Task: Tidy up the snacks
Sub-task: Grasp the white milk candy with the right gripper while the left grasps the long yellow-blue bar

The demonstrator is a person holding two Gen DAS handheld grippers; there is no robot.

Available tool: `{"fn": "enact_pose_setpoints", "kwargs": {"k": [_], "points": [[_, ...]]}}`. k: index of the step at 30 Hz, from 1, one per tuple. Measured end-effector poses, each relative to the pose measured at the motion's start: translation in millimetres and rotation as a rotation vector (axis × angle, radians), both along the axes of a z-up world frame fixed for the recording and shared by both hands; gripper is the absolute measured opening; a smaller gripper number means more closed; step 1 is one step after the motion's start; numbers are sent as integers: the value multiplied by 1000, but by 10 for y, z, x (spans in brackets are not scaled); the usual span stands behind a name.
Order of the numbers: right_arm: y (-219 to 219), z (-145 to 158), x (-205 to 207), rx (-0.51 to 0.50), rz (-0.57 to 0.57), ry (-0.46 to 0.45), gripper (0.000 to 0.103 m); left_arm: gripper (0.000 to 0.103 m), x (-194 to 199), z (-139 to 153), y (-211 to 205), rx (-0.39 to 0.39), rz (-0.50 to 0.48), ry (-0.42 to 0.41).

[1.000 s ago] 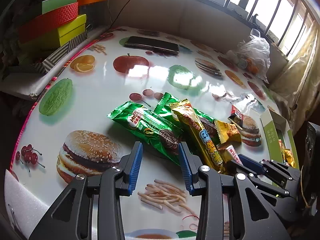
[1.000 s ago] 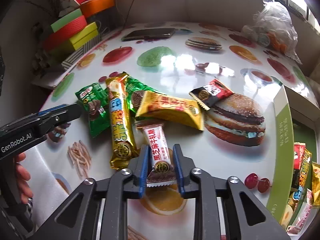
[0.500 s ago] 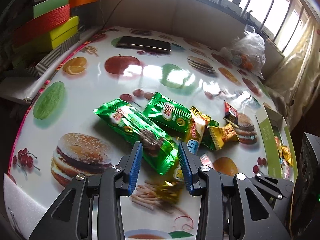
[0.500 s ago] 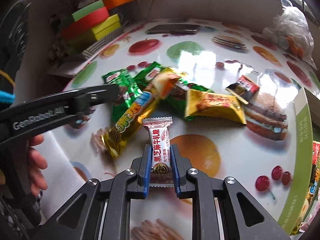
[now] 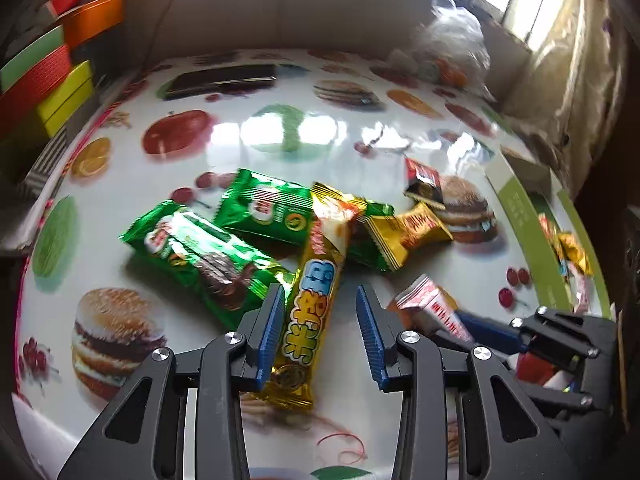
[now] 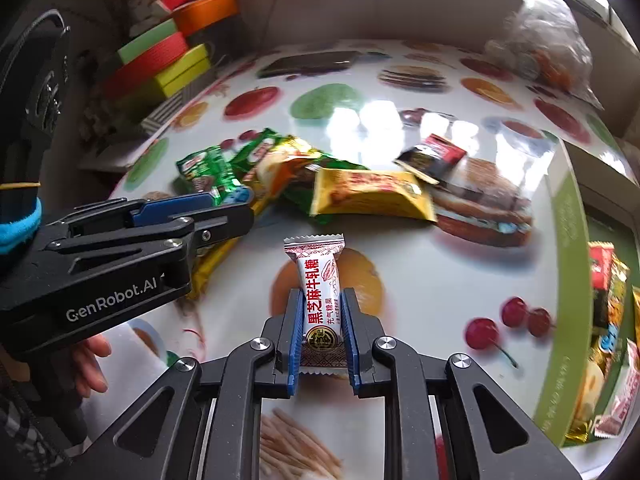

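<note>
Left tool [image 5: 320, 332] shifted over the long yellow bar [image 5: 310, 308], half open, empty; bar's long axis runs between its jaws. Right tool [image 6: 320, 334] clamps white candy [image 6: 318, 296].

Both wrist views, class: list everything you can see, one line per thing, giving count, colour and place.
green wafer packs: two, green, left of pile
long gold bar: one, gold, between left fingers, not pressed
yellow packet: one, yellow, pile's right
black-red packet: one, beyond yellow packet
white candy: one, white with red text, gripped
green box: one, right edge, snacks inside
phone: one, black, far side
plastic bag: one, clear, far right
stacked boxes: several, mixed colours, far left
left gripper: open
right gripper: shut
hand: one, holding left gripper
</note>
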State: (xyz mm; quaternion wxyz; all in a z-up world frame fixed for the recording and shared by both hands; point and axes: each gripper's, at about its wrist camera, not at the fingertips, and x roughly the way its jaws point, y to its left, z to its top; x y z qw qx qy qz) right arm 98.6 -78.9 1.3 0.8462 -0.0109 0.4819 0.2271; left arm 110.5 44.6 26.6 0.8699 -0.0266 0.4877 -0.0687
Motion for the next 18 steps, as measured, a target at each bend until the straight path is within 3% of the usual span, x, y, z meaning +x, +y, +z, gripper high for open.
{"fn": "enact_pose_setpoints", "kwargs": {"k": [3, 18], "points": [[-84, 2, 2, 8, -27, 3, 18, 38, 24, -37, -58, 47, -5, 1], [-177, -13, 16, 13, -58, 6, 18, 38, 76, -72, -60, 53, 9, -3]]}}
